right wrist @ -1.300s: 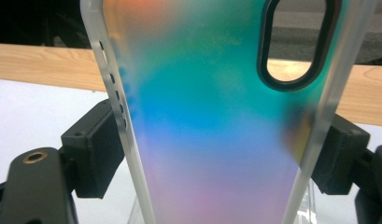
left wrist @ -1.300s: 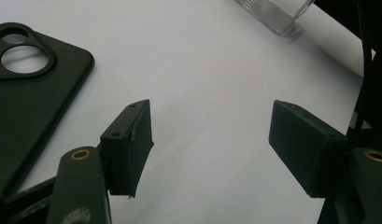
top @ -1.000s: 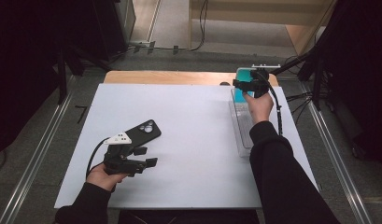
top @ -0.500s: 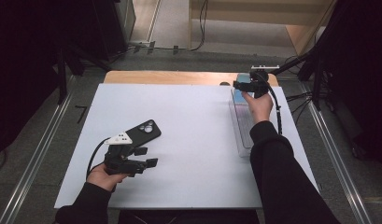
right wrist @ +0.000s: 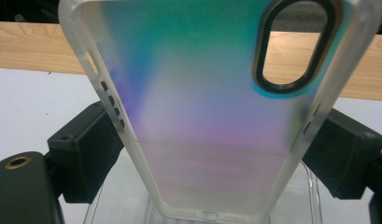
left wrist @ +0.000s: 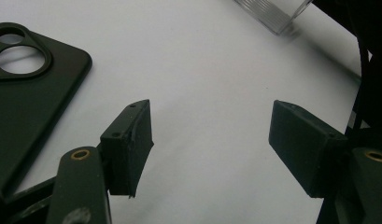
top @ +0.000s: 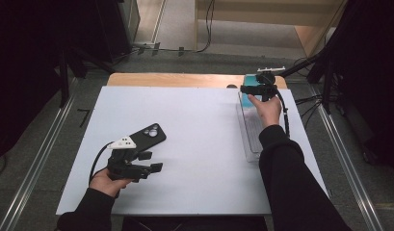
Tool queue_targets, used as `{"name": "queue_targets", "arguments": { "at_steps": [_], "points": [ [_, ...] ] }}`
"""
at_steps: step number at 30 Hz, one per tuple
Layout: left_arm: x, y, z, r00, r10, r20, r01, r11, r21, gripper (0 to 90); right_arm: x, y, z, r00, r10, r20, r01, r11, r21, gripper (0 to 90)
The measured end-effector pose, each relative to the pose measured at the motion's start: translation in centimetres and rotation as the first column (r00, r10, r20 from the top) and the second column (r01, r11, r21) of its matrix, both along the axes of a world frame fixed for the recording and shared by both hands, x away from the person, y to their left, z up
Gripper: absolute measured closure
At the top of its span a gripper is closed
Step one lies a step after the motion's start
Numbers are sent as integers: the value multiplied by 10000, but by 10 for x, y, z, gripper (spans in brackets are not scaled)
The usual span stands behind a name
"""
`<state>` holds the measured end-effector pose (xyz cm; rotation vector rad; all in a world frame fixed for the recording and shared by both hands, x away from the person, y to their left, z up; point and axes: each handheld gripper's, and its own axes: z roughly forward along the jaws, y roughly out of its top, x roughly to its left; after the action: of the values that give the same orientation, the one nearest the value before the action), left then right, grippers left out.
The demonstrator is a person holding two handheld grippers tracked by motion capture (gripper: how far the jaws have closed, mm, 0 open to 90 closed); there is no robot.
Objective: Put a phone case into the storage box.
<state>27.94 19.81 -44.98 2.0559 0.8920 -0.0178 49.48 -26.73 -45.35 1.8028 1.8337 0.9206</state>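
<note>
Right gripper (right wrist: pixel 216 154): jaws just been opening, iridescent phone case (right wrist: pixel 212 107) between them
Clear tray (top: pixel 250 130): case's lower end inside
Case axis: upright, camera cutout top

Person wears black long sleeves (top: pixel 291 178) on both arms. Left black plastic two-jaw gripper (top: pixel 149 162) carries a pale grey three-cornered plate and black cable; square matte pads (left wrist: pixel 130 140), brass-ringed screw holes. Right black plastic two-jaw gripper (top: pixel 257 89), far right, trails black cable.

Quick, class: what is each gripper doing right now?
Left gripper: open, holding nothing.
Right gripper: jaws just opening around the iridescent phone case; grip cannot be told.
</note>
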Motion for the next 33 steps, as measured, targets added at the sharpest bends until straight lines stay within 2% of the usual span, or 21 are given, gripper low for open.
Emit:
{"name": "queue_targets", "arguments": {
  "at_steps": [4, 9, 22, 33],
  "points": [
    [0, 0, 0, 10000, -24, 18, 24, 10000, -7, 302, -1, 0, 2, 9998, 204, 80, -204, 9998, -15, 105],
    [0, 0, 0, 10000, -14, -1, 14, 10000, -33, 302, -2, -1, 7, 9997, 195, 170, -197, 9997, 121, 109],
    [0, -1, 0, 10000, -14, 16, 14, 10000, -9, 303, -6, -6, 20, 9985, 409, 365, -411, 9991, 50, 112],
    [1, 1, 1, 10000, 87, 15, -87, 9999, -57, 303, -8, -3, 40, 9982, 423, 430, -419, 9991, -81, 112]
  ]
}}
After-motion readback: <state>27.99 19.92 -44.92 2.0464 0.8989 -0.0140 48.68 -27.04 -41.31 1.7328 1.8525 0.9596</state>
